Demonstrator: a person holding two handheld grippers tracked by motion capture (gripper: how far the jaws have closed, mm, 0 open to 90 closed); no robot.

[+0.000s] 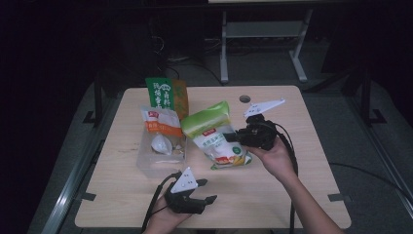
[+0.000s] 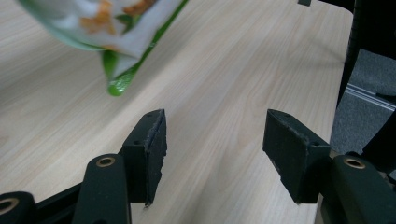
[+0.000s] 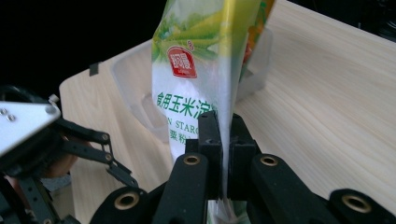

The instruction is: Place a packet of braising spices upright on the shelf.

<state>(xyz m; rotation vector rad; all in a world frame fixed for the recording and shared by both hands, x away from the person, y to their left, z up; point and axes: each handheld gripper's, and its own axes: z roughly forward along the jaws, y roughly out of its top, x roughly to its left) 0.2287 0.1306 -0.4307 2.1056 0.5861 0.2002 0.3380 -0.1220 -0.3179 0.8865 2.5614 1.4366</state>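
Table (image 1: pixel 292 195) carried a clear plastic bin (image 1: pixel 146 165) left of centre, with a white-and-orange bag (image 1: pixel 160 122) standing in it and a green packet (image 1: pixel 159 91) plus an orange one (image 1: pixel 180 97) at its far end.

Starch bag (image 1: pixel 216 136) – white with a green top – sat just right of the bin, lifted and tilted, green end up and away from the person, long axis running from near-right to far-left. In the right gripper view the bin lay straight behind the bag (image 3: pixel 196 70), so the coming move looked like a short carry leftward and down into the bin; the gap between bag and bin wall was small, and I couldn't tell whether they touched.

Right claw (image 1: pixel 234 138) was the nearer one – it came in from the bag's right side and was clenched on the bag's edge. Right gripper view showed the claw (image 3: pixel 224 154) with jaws nearly together and only the thin film pinched between them, the bag hanging upright above.

Left claw (image 1: pixel 204 191) sat well apart at the near table edge, in front of the bin. Left gripper view showed it (image 2: pixel 215 149) spread wide with nothing between the jaws, bare table under it, and the bag's lower green corner (image 2: pixel 119 79) ahead and to its upper left, off the wood as far as I could judge.

Risk as I read it: the pinch was on one edge, so the bag could swing or slip on the way over.
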